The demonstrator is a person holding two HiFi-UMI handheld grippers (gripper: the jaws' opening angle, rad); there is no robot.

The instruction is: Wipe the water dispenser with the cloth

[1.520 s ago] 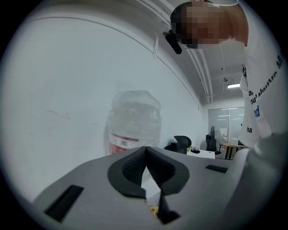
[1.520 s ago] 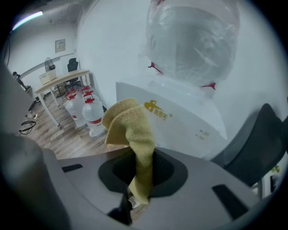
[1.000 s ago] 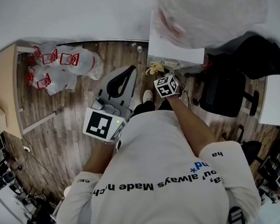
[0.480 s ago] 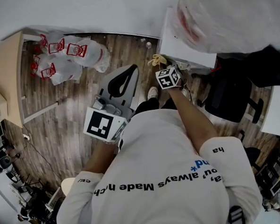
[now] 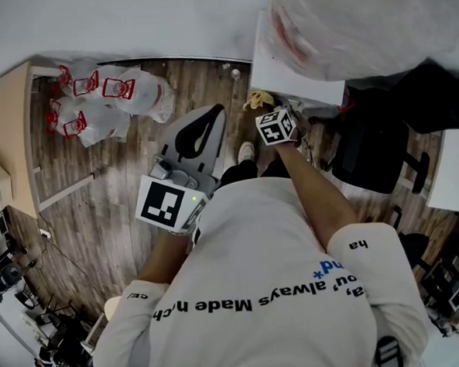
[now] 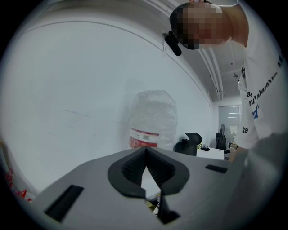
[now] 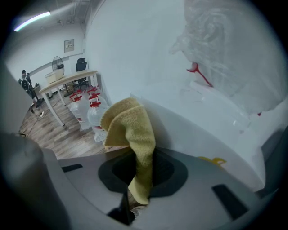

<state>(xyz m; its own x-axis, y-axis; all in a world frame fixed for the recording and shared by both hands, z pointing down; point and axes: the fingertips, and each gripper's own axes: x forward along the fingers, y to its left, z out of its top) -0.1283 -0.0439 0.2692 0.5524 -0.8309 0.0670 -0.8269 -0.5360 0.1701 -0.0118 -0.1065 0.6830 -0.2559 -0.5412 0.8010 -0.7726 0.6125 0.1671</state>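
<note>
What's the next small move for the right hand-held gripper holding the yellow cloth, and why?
Probably ease the right hand-held gripper forward until the yellow cloth presses on the water dispenser. The cloth is clamped in its jaws, close to the dispenser's white side, but firm contact isn't evident.

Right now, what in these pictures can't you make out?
- Whether the cloth touches the water dispenser: right gripper view, the cloth's own fold covers that spot.
- The dispenser's lower part: head view, the bottle on top covers it.
- Print on the bottle's label: left gripper view, too blurred.
</note>
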